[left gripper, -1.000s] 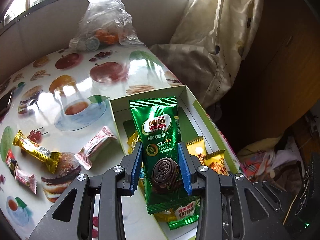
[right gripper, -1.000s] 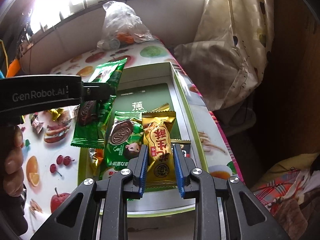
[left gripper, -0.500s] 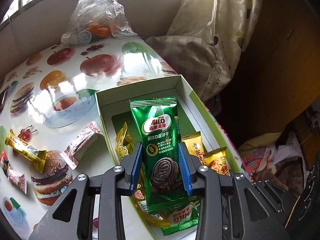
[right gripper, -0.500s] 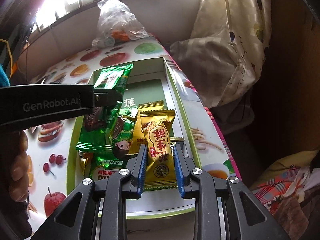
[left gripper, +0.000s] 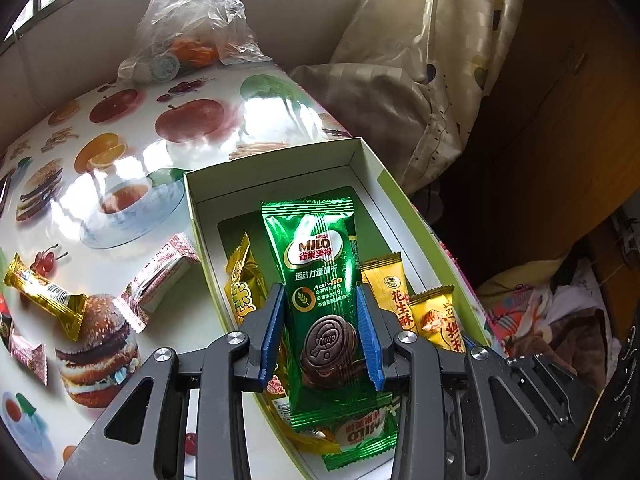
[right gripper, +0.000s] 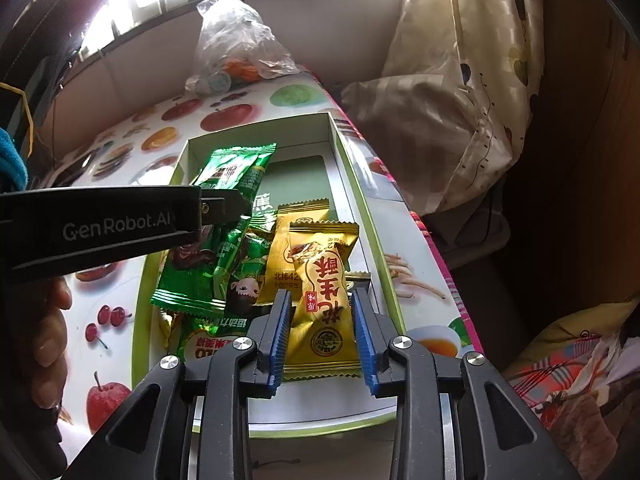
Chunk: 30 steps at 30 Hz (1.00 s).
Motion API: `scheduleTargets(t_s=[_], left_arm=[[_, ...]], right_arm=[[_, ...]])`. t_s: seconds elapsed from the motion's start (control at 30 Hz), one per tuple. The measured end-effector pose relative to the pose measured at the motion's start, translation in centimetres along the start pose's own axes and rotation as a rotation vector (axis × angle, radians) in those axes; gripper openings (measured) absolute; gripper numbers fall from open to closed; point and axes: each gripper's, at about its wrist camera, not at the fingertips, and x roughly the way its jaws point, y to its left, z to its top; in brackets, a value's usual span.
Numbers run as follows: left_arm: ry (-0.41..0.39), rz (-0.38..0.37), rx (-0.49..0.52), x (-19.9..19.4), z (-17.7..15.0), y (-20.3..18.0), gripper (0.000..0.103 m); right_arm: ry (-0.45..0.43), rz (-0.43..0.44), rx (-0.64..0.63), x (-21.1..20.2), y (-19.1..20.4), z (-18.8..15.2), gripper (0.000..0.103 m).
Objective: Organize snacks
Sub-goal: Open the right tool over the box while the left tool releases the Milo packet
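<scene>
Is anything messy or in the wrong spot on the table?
Yes. Several snacks lie outside the box on the table: a gold bar, a pink-and-white pack and a small pink candy at the left edge. Inside the box, the packets are piled crookedly.

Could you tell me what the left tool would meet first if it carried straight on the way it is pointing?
Probably the snacks already in the box: the left tool, gripping the green Milo packet, points down into it. Depth is hard to judge.
</scene>
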Motion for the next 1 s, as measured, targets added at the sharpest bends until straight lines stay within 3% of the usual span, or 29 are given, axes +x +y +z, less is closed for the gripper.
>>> scheduleTargets(t_s=[0.4,0.57,0.67,1.0], left_arm=[[-0.002,0.003,0.002,-0.5,-0.2,0.2,0.039],[-0.016,0.005,0.002,-1.2,-0.3,0.3,0.040],[-0.032,0.003,0.008,-1.8,-0.5,0.2,0.046],[-0.062,0.001,0.006,-3.5,-1.1,0.5,0.046]], right_arm=[[-0.013,-0.010,0.001,-0.6,0.4,-0.1,0.041],[-0.022,-0.013,-0.002,-1.0,0.6,-0.1,0.043],[-0.028,-0.016,-0.003,-1.3,0.8,-0.2,0.045],[-0.046,-0.033,-0.006,-2.3,1.1,-0.3,0.048]])
